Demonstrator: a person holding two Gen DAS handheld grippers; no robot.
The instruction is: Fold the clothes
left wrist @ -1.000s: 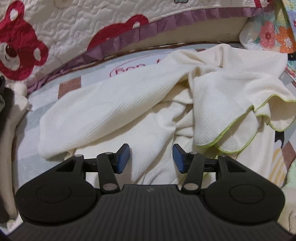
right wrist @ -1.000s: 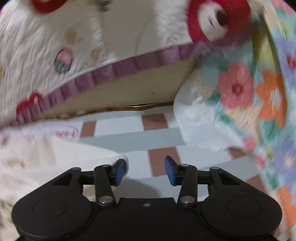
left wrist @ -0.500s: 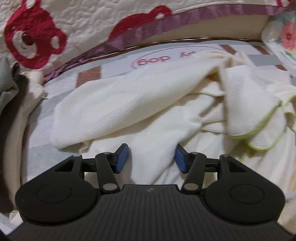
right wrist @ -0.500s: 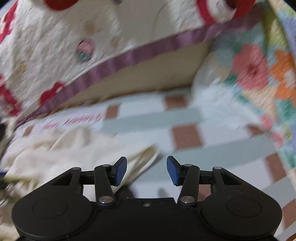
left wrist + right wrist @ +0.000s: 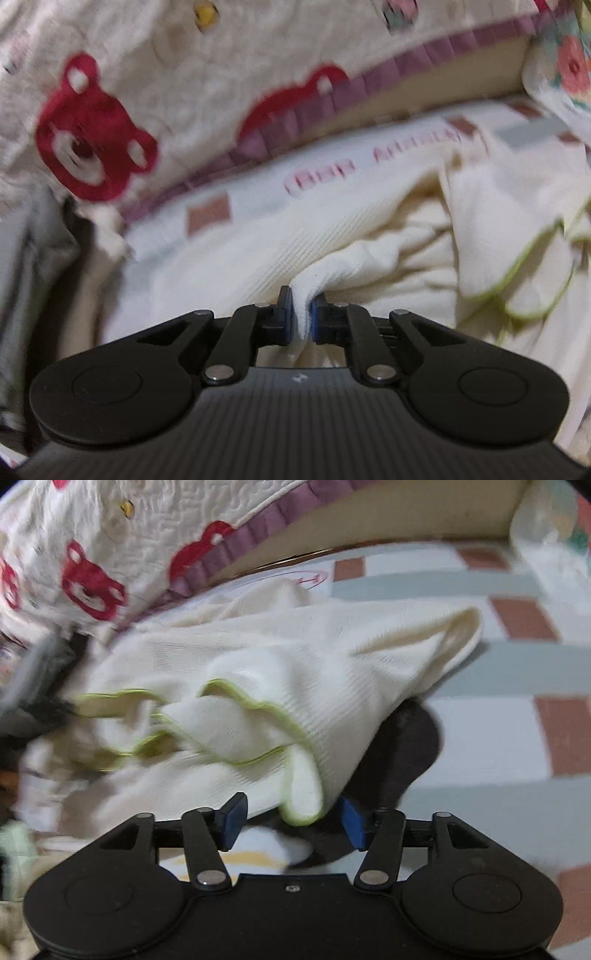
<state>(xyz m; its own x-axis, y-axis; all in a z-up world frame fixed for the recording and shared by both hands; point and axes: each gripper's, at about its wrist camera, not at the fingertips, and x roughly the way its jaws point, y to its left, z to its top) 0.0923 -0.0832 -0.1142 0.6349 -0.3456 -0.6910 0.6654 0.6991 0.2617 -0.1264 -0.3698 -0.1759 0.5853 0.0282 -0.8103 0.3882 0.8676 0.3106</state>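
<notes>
The left gripper [image 5: 303, 319] has just closed and is clamped on a raised pinch of the cream garment [image 5: 388, 258], which lies crumpled on the checked sheet [image 5: 498, 723] below the bear-print quilt [image 5: 110, 110]. The right gripper [image 5: 291, 821] has just been opening; its jaws stand apart around the garment's green-trimmed edge [image 5: 301, 814], pads not pressing. Bare sheet lies open to the right.

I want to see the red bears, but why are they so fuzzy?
Left wrist view: the bear quilt is smeared by motion blur, while the left gripper pinching the cream garment stays sharp. Right wrist view: bears blurred too, edges curved by the fisheye lens.
</notes>
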